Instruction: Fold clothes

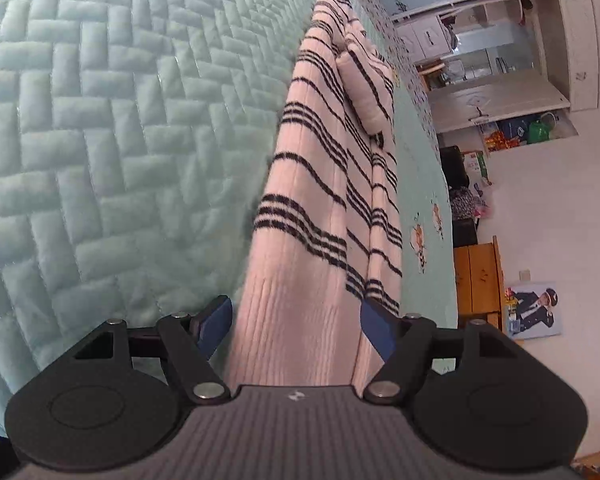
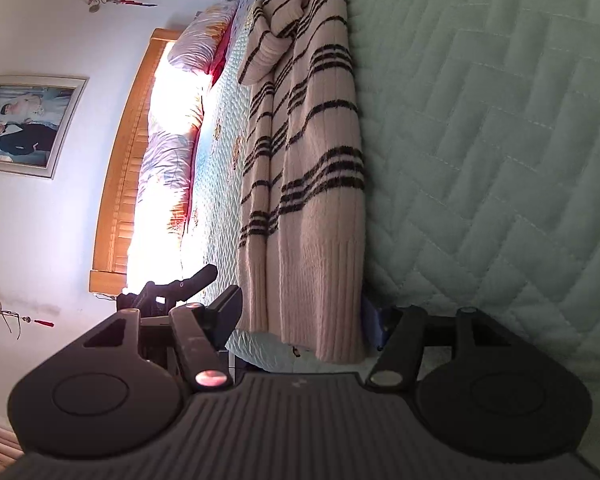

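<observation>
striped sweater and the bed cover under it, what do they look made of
Striped sweater: looks like a soft, fuzzy knit, maybe wool or acrylic; ribbed hem and blurry-edged dark stripes on pale pink show it. Bed cover: pale green quilted fabric, padded, with stitched herringbone blocks and a slight sheen, likely cotton or polyester.

No text, brand name or number can be read in either view. The only mark is a small pale emblem, without letters, on the ribbed grey body of the left gripper (image 1: pixel 296 316) at the lower middle of its view, and a fainter one in the same place on the right gripper (image 2: pixel 300 312). The printed boxes (image 1: pixel 478 166) at the right edge of the left view are too blurred to read.
</observation>
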The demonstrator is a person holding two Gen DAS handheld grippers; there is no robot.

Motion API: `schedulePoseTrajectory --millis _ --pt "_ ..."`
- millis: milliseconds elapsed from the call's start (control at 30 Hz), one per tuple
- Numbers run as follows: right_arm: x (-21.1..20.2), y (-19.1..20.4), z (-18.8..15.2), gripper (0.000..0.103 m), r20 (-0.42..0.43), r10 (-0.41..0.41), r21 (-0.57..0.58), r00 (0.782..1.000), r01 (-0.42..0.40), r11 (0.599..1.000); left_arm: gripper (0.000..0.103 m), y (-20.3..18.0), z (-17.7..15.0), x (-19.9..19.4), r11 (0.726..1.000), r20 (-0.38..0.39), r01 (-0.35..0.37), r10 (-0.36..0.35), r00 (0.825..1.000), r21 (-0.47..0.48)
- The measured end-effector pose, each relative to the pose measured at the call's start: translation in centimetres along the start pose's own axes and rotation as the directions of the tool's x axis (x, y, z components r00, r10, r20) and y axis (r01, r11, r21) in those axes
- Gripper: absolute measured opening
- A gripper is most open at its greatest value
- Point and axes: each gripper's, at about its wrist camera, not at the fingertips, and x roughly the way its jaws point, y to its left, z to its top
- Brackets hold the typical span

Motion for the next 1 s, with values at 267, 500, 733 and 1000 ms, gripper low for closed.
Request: schedulePoseTrajectory --millis 267,500,733,1000 --pt "0.4 -0.3 0.2 0.063 -0.004 0.036 0.028 0.999 -0.036 0.999 0.071 -0.3 -1.0 1.9 0.998 -0.074 0.065 -0.064 0.995 0.006" --pt "0.5 -0.2 -0.1 0.034 -0.014 -0.024 -0.013 1.000 0.024 1.000 0.019 0.5 -1.3 2.2 1.000 -0.069 0.026 -0.026 0.997 -0.002" --pt "-0.8 0.9 -0.8 0.010 0.046 -0.017 -0.060 0.999 0.020 0.998 0.016 -2.7 1.3 0.2 0.992 0.037 0.124 -0.125 0.992 0.021" --pt "-3.7 7.0 5.4 0.010 0.159 0.218 -0.118 0.963 -0.200 0.973 0.015 -6.9 5.3 -1.8 0.968 0.156 0.241 -0.249 0.956 0.065"
